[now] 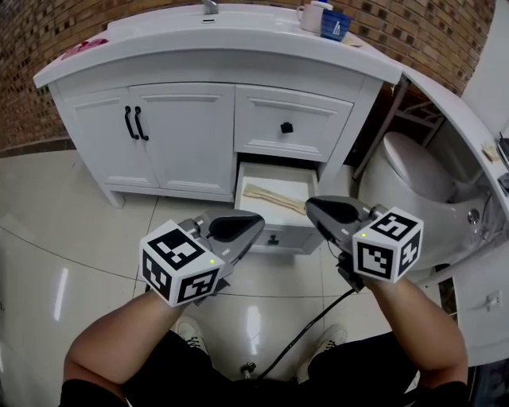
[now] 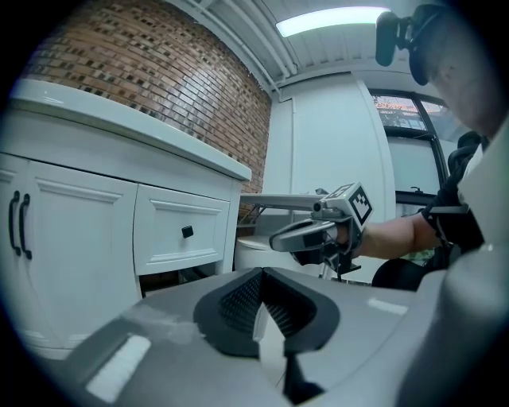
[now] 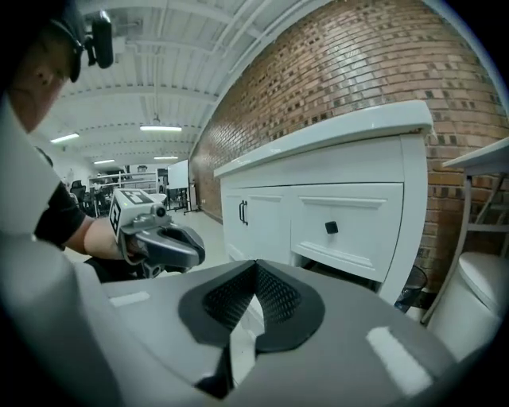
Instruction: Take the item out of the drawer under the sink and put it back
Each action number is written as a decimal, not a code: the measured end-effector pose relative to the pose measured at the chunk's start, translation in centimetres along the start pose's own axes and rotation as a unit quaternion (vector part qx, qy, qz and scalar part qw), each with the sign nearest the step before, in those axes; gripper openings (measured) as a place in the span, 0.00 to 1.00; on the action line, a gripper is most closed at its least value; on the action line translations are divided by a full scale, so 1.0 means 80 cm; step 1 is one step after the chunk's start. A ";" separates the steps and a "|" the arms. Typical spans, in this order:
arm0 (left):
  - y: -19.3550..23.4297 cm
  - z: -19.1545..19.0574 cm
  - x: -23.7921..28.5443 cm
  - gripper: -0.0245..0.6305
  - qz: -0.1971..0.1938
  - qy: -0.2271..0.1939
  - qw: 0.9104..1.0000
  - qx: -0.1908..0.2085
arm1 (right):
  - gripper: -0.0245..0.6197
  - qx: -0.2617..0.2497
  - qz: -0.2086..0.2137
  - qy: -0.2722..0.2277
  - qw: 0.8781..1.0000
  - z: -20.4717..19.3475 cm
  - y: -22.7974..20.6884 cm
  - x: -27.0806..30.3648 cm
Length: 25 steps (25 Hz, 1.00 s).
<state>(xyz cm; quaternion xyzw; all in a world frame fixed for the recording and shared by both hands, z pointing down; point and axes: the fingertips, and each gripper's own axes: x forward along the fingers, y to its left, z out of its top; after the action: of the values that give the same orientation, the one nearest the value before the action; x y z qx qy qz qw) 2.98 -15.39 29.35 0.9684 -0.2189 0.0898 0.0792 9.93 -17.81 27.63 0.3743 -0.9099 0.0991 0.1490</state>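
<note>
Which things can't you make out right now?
- Pale item in the open drawer: head view, too small to identify.
- Drawer's inside: both gripper views, blocked by the left gripper and right gripper bodies.
- Faucet: head view, cut by top edge.

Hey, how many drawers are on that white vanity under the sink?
2. The upper drawer, closed, with a black knob, sits right of the double doors; the lower drawer, directly beneath it, is pulled open with a pale item inside. No others show on this face.
</note>
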 end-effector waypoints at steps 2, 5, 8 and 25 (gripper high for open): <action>-0.010 0.006 -0.001 0.05 -0.006 -0.006 1.000 0.005 | 0.05 0.005 -0.001 -0.023 1.000 0.013 0.008 -0.020; -0.026 0.012 -0.006 0.05 -0.016 -0.013 1.000 0.014 | 0.05 0.007 0.004 -0.050 0.999 0.023 0.023 -0.043; -0.034 0.016 -0.012 0.05 -0.017 -0.019 0.999 0.022 | 0.05 -0.013 0.004 -0.060 0.998 0.015 0.034 -0.057; -0.026 0.004 -0.019 0.05 -0.007 0.004 0.999 0.036 | 0.05 0.058 0.047 -0.008 0.997 -0.055 0.043 -0.040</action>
<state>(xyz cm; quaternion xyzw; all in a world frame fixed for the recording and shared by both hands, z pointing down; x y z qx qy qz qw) 2.58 -12.98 28.45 0.9718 -0.2084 0.1009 0.0456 10.50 -12.05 30.39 0.3394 -0.9206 0.1553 0.1150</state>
